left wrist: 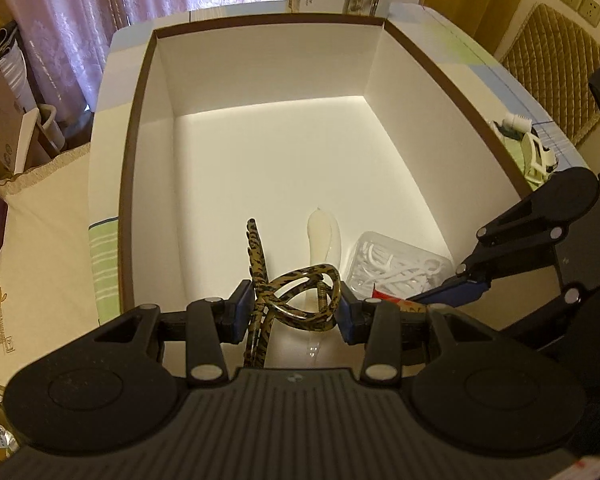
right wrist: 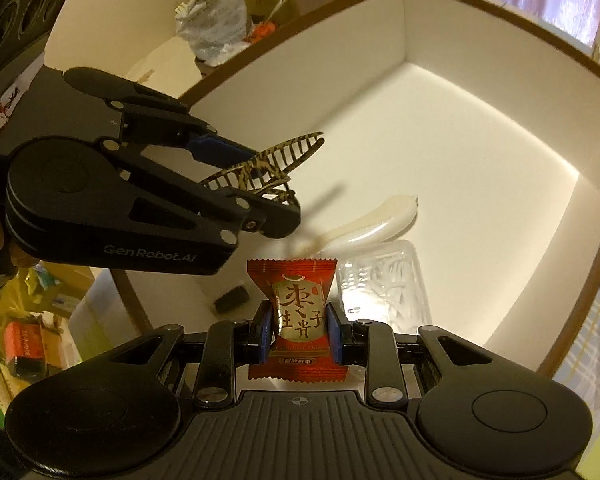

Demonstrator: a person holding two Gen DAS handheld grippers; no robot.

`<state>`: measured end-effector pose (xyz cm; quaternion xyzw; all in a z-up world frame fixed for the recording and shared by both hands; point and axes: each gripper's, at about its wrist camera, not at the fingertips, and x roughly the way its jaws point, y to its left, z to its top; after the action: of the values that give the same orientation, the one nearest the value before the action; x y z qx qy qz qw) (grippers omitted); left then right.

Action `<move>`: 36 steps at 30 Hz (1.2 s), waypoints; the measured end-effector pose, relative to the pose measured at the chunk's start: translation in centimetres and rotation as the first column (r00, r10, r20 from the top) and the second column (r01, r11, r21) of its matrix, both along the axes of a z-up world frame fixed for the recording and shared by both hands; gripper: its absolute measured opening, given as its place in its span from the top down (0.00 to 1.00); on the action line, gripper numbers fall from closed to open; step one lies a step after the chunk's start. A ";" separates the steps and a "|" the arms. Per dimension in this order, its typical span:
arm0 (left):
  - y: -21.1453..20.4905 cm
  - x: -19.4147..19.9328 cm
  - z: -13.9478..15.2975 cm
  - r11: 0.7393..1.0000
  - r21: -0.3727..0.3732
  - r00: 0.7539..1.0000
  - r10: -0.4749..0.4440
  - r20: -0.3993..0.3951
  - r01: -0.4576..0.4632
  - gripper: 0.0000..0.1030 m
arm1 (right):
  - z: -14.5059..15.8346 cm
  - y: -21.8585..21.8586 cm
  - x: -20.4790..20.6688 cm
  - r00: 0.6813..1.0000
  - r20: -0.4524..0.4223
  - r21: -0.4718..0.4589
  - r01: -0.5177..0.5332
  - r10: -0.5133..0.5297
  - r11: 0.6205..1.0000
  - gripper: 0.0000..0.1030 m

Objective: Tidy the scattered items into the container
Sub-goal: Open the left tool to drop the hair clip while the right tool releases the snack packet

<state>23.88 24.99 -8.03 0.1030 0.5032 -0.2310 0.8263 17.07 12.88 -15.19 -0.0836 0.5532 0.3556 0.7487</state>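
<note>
1. We see the white cardboard box (left wrist: 268, 80) already holding a pearly hair clip (left wrist: 323, 236) and a clear tub of floss picks (left wrist: 396, 264).
2. Our left gripper (left wrist: 294, 308) clenches a leopard claw clip (left wrist: 288, 292) above the box floor, unreleased.
3. Our right gripper (right wrist: 298, 330) clenches a red date candy (right wrist: 296, 316) over the near rim; both remain to drop.
</note>
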 end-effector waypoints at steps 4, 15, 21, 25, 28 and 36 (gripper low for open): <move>-0.3 0.5 -0.6 1.000 0.010 1.000 -0.002 -0.013 0.002 0.66 | -0.4 -0.1 0.3 1.000 -0.024 0.005 0.011 -0.010 1.000 0.76; -0.2 0.8 -1.0 1.000 0.015 1.000 0.022 -0.012 -0.022 0.67 | -0.7 -0.2 0.5 0.998 -0.054 0.004 0.026 -0.026 1.000 0.74; 0.0 0.3 -0.5 0.999 0.000 0.999 0.037 -0.011 -0.037 0.64 | 0.1 -0.8 0.3 0.996 -0.056 0.042 0.071 -0.069 0.997 0.46; 0.0 -0.1 0.0 0.999 -0.011 0.999 0.045 -0.008 -0.045 0.59 | 0.8 -1.0 -0.1 0.997 -0.040 0.051 0.062 -0.060 0.997 0.34; -0.1 -0.4 0.2 0.999 -0.008 0.999 0.045 -0.002 -0.045 0.56 | 1.3 -1.0 -0.5 0.998 -0.031 0.053 0.062 -0.060 0.997 0.30; -0.3 -1.4 0.9 0.999 -0.013 0.999 0.047 0.002 -0.047 0.42 | 3.0 -0.7 -1.9 0.997 0.055 0.056 0.056 -0.059 0.997 0.19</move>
<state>22.48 24.65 -7.17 0.0860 0.5031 -0.2148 0.8326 15.21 12.15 -12.16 -0.0571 0.5243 0.3462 0.7759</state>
